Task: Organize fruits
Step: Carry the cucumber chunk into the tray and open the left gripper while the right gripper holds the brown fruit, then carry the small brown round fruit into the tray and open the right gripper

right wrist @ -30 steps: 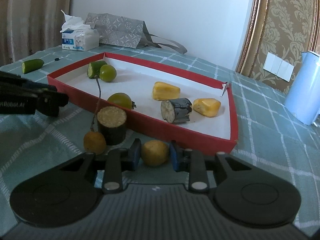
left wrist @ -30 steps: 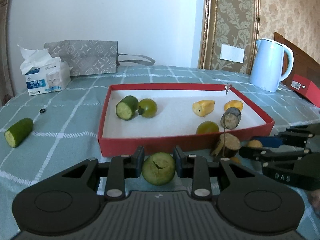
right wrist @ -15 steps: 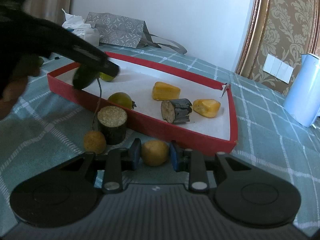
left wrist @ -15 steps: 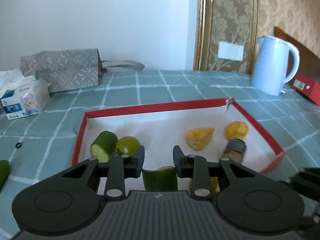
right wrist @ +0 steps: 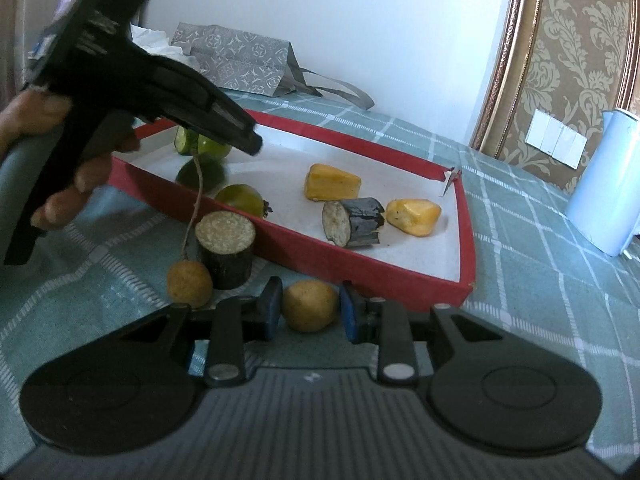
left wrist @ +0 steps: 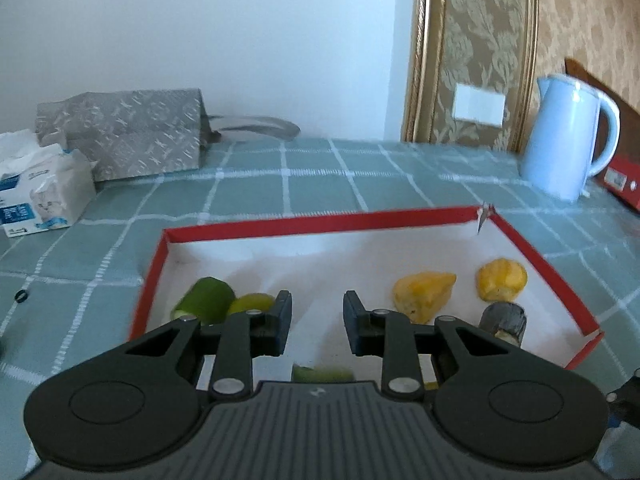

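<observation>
The red tray (left wrist: 320,222) (right wrist: 352,258) holds a cucumber piece (left wrist: 206,304), a green fruit (left wrist: 252,303), two yellow pieces (left wrist: 424,295) and a dark stub (left wrist: 503,320). My left gripper (left wrist: 313,328) is open and empty above the tray; a green fruit (left wrist: 322,374) lies just below it and shows in the right wrist view (right wrist: 200,174) too. The left gripper (right wrist: 248,142) hangs over the tray's left end. My right gripper (right wrist: 306,312) stands around a small tan fruit (right wrist: 310,305) on the cloth by the tray's near wall, pads close beside it.
A brown-topped dark cylinder (right wrist: 226,254) and a tan fruit on a stem (right wrist: 189,283) sit just left of my right gripper. A blue kettle (left wrist: 568,142), a tissue box (left wrist: 40,196) and a grey bag (left wrist: 124,144) stand at the table's back.
My left gripper carried the green fruit up over the tray, opened and let it go into the tray. My right gripper has stayed around the tan fruit.
</observation>
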### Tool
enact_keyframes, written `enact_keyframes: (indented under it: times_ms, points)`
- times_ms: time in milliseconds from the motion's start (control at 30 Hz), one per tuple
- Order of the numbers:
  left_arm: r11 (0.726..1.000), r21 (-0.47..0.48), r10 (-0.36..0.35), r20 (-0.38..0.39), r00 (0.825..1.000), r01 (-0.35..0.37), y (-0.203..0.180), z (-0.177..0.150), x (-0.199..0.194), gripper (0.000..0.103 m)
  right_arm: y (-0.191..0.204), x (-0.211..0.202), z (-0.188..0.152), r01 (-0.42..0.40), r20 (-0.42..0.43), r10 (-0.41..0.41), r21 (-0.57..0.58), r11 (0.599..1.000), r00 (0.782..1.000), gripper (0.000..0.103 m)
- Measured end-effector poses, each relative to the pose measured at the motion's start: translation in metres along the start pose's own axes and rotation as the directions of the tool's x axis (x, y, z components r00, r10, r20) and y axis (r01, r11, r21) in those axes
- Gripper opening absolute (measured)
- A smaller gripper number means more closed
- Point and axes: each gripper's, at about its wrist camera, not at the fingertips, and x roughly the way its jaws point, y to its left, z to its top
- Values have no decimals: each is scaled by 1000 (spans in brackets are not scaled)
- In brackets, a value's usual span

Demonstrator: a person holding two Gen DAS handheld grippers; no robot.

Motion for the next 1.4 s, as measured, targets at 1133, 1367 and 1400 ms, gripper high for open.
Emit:
enact_keyframes:
  times_ms: [1133,1367,1400]
  points:
    - [997,-78,6,-43,999,-10,32,-81,-79,28,-25,-19,-3,0,34,-6,160,987,999,28]
    - [998,-57,26,-40,999,-28,28,-81,-78,28,-33,-28,8,19,77,-33,172,985,997,28]
    - [998,-59,24,-40,999,-27,28,-80,-77,28,-33,-28,10,19,78,-32,168,986,996,28]
